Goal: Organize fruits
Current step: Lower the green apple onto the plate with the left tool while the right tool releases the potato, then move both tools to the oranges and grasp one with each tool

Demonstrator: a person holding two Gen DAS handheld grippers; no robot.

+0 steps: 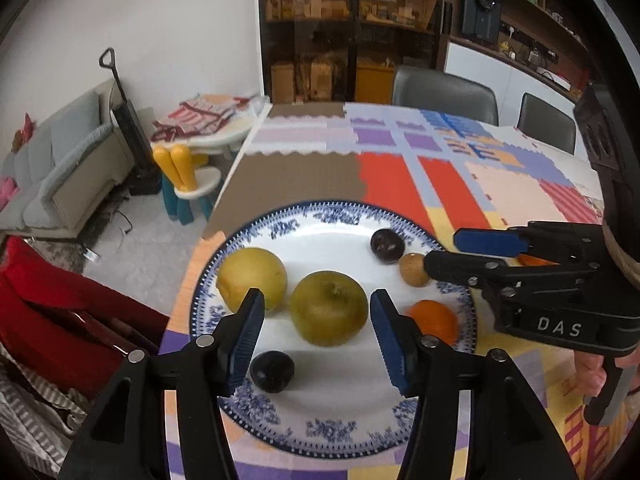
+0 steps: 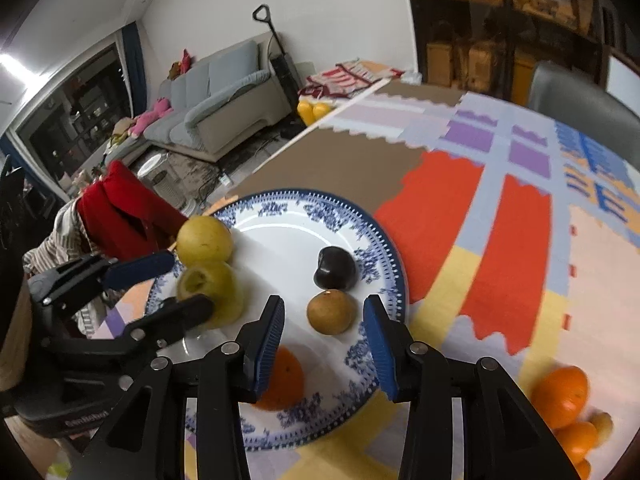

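A blue-and-white plate (image 1: 320, 216) (image 2: 280, 200) holds a yellow fruit (image 1: 252, 276) (image 2: 204, 240), a green-yellow apple (image 1: 329, 308) (image 2: 212, 288), two dark plums (image 1: 272, 371) (image 1: 387, 246) (image 2: 334, 268), a small brown fruit (image 1: 415, 269) (image 2: 331, 312) and an orange (image 1: 434, 318) (image 2: 282, 380). My left gripper (image 1: 317, 300) (image 2: 188, 280) is open, its jaws on either side of the apple with a gap showing. My right gripper (image 2: 323, 304) (image 1: 442, 250) is open around the small brown fruit, with its pads clear of it.
More oranges (image 2: 564, 396) lie on the patchwork tablecloth (image 2: 500, 240) right of the plate. The table's left edge runs close to the plate, with a red garment (image 1: 60, 312) on a chair beside it. Grey chairs (image 1: 444, 90) stand at the far side.
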